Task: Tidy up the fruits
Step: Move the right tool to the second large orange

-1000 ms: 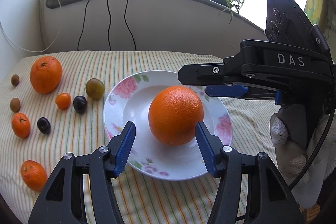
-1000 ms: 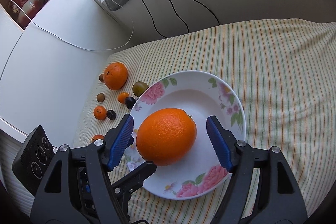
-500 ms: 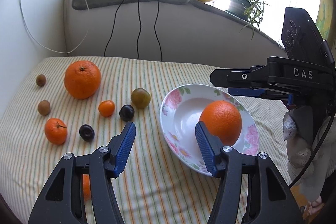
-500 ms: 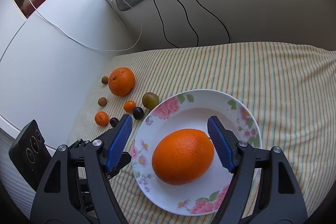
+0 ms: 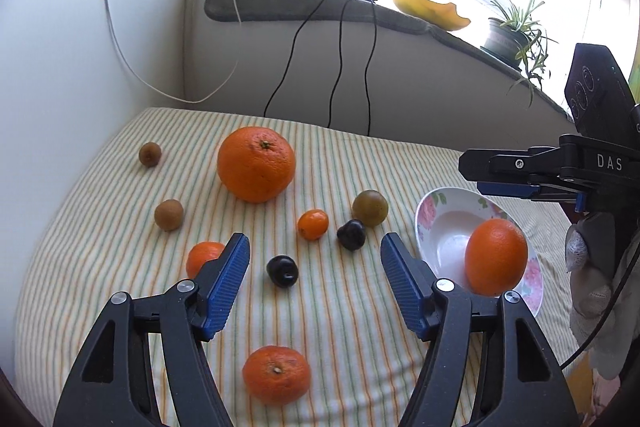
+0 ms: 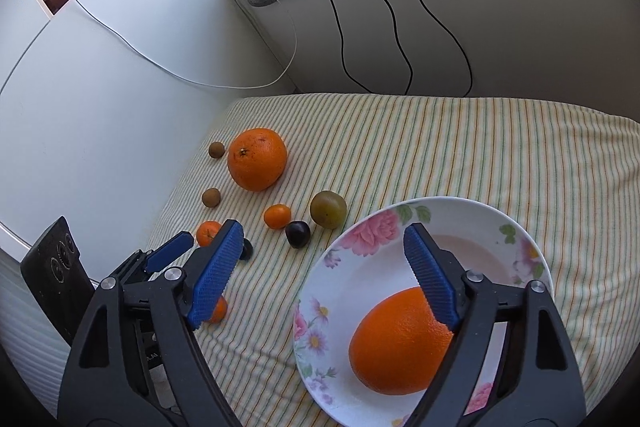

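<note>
An orange [image 5: 495, 257] [image 6: 400, 343] lies in the flowered white plate [image 5: 436, 215] [image 6: 360, 239]. A second big orange [image 5: 256, 163] [image 6: 257, 159] sits on the striped cloth at the back left. Mandarins [image 5: 277, 374] [image 5: 202, 258], a small orange fruit [image 5: 313, 224], dark plums [image 5: 282, 270] [image 5: 351, 235], a green plum [image 5: 370, 207] and brown kiwis [image 5: 169, 214] [image 5: 150, 154] lie loose. My left gripper [image 5: 314, 289] is open and empty above the dark plum. My right gripper [image 6: 322, 277] is open and empty over the plate's left rim.
The striped cloth [image 6: 480, 155] covers the table. A white wall [image 5: 60, 47] stands at the left, a windowsill [image 5: 320, 11] with power strip, hanging cables and a potted plant [image 5: 508, 35] at the back. The right gripper's body [image 5: 560, 167] shows beside the plate.
My left gripper has swung left, away from the plate, and now faces the loose fruit. My right gripper has drawn back from the orange, which stays in the plate.
</note>
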Motion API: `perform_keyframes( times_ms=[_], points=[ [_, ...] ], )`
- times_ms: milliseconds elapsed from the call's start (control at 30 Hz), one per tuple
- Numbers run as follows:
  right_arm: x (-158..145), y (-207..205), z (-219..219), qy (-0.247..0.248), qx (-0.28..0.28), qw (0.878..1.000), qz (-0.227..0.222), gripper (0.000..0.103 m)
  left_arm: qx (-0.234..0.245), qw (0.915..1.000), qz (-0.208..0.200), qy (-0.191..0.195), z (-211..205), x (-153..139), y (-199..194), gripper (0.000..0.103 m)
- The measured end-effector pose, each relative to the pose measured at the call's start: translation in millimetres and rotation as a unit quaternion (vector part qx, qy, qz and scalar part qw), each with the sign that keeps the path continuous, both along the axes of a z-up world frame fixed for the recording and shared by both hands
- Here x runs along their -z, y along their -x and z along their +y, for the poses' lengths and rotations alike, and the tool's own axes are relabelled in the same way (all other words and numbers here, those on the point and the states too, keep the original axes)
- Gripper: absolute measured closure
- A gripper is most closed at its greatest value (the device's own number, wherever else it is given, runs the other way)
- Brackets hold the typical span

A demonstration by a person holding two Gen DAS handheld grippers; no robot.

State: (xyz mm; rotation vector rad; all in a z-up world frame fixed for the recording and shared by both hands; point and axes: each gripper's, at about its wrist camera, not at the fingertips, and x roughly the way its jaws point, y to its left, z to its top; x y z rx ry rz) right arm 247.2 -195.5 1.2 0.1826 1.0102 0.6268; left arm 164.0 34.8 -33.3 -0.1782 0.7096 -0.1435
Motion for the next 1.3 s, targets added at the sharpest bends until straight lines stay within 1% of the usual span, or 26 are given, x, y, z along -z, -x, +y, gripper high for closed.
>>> perform_keyframes(
  times_ms=[100,267,500,600,633,733,900,967,1067,1167,1300],
  points=[
    [1,-4,11,0.002,-0.005,1.000,0.002,0.018,-0.007,1.0000,0.001,-0.005,13,-1,-3,0.035],
    [4,-14,29,-0.001,-0.015,1.000,0.013,0.018,-0.009,0.9999,0.007,-0.001,28,1,-13,0.035],
    [12,-36,59,-0.013,-0.027,0.999,0.041,0.018,-0.004,0.9996,0.027,-0.006,38,9,-37,0.035],
    [18,-48,73,-0.021,-0.031,0.998,0.058,0.018,0.001,0.9993,0.036,-0.003,41,12,-50,0.035],
    [21,-52,77,-0.012,-0.025,0.998,0.063,0.018,0.001,0.9993,0.038,-0.005,41,12,-54,0.035],
    [27,-63,90,-0.013,-0.030,0.997,0.074,0.018,0.003,0.9989,0.046,-0.007,42,14,-66,0.035],
    [40,-79,112,-0.004,-0.033,0.995,0.090,0.018,0.012,0.9981,0.060,0.006,44,18,-82,0.035],
    [47,-84,118,-0.001,-0.032,0.995,0.098,0.018,0.014,0.9979,0.063,0.006,44,20,-86,0.035],
    [56,-93,125,-0.007,-0.031,0.993,0.116,0.018,0.019,0.9973,0.069,0.012,44,23,-92,0.035],
    [63,-100,129,-0.015,-0.027,0.991,0.130,0.018,0.012,0.9971,0.074,0.015,48,26,-98,0.035],
    [68,-104,133,-0.013,-0.029,0.990,0.136,0.018,0.011,0.9965,0.082,0.014,49,30,-103,0.035]
  ],
)
